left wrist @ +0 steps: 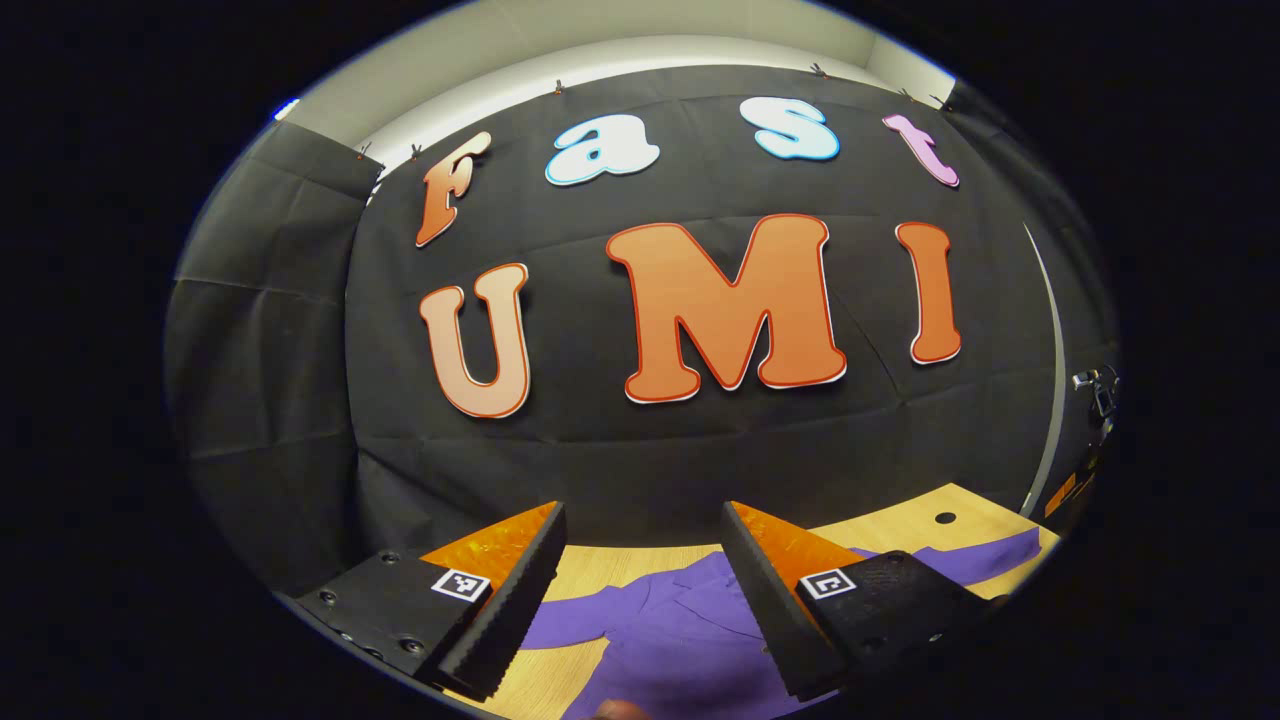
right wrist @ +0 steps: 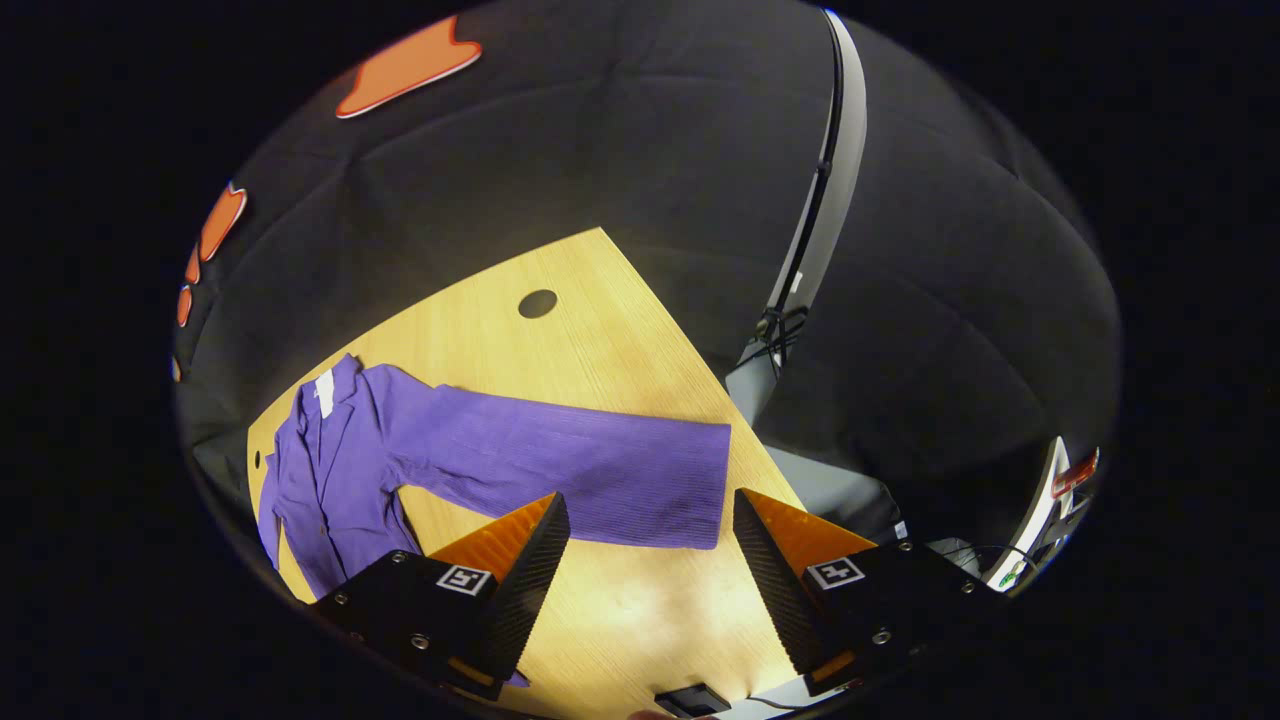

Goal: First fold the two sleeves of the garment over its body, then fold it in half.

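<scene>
Purple garment (right wrist: 330, 470) flat on table (right wrist: 600, 330), sleeve (right wrist: 580, 465) outstretched; both grippers' fingers released, holding nothing

Wood table (right wrist: 600, 330) w/ round hole (right wrist: 537, 303).

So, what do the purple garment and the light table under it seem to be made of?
The purple long-sleeved garment looks like a soft ribbed knit or corduroy-like cloth: fine parallel lines run along the sleeve, and the finish is matt. The light yellow table looks like wood or a wood-look laminate: straight grain lines, smooth surface with a mild sheen. Which one, I cannot tell.
</scene>
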Demonstrator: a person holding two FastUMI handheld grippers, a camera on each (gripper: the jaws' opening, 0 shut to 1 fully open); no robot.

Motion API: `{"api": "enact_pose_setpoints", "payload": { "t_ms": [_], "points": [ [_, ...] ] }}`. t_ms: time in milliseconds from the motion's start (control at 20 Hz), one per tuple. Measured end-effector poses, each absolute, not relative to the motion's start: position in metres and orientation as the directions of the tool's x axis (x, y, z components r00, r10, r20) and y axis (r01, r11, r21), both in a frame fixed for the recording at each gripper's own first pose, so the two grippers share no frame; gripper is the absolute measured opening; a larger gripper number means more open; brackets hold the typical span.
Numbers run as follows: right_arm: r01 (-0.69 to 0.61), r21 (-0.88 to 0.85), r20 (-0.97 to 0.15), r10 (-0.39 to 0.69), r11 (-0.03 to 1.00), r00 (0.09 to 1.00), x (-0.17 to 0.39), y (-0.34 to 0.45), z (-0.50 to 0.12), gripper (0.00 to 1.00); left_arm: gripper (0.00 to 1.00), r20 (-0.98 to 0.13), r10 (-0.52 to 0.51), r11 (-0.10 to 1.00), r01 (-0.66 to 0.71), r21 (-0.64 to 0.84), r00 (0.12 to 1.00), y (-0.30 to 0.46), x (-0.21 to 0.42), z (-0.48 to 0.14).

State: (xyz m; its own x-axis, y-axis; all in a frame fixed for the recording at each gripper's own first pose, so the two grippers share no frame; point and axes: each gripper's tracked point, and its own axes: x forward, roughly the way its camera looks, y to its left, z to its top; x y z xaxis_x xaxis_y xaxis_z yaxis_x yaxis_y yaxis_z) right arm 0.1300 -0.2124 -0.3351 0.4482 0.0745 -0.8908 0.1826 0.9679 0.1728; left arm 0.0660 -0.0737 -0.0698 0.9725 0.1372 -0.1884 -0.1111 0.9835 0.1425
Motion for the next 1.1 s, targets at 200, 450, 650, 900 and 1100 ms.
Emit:
{"api": "enact_pose_setpoints", "payload": {
  "t_ms": [200, 450, 650, 900, 1100],
  "points": [
    [0.207, 0.186, -0.943, 0.115, 0.96, 0.313, 0.131, -0.215, -0.374, 1.0, 0.96, -0.213, 0.143, 0.98, -0.108, 0.168, 0.966, -0.079, 0.07, -0.078],
    [0.236, 0.208, -0.963, 0.157, 0.949, 0.22, 0.141, -0.217, -0.409, 0.98, 0.96, -0.255, 0.159, 0.974, -0.109, 0.199, 0.954, -0.082, 0.072, -0.092],
    [0.233, 0.182, -0.975, 0.143, 0.955, 0.172, 0.15, -0.223, -0.431, 0.96, 0.97, -0.279, 0.164, 0.969, -0.102, 0.224, 0.946, -0.09, 0.076, -0.097],
    [0.23, 0.16, -0.985, 0.138, 0.96, 0.106, 0.15, -0.217, -0.455, 0.94, 0.92, -0.286, 0.163, 0.963, -0.089, 0.254, 0.944, -0.101, 0.081, -0.099],
    [0.253, 0.122, -0.991, 0.105, 0.96, 0.081, 0.152, -0.224, -0.458, 0.81, 0.96, -0.296, 0.171, 0.957, -0.088, 0.275, 0.94, -0.102, 0.08, -0.099]
  ]
}}
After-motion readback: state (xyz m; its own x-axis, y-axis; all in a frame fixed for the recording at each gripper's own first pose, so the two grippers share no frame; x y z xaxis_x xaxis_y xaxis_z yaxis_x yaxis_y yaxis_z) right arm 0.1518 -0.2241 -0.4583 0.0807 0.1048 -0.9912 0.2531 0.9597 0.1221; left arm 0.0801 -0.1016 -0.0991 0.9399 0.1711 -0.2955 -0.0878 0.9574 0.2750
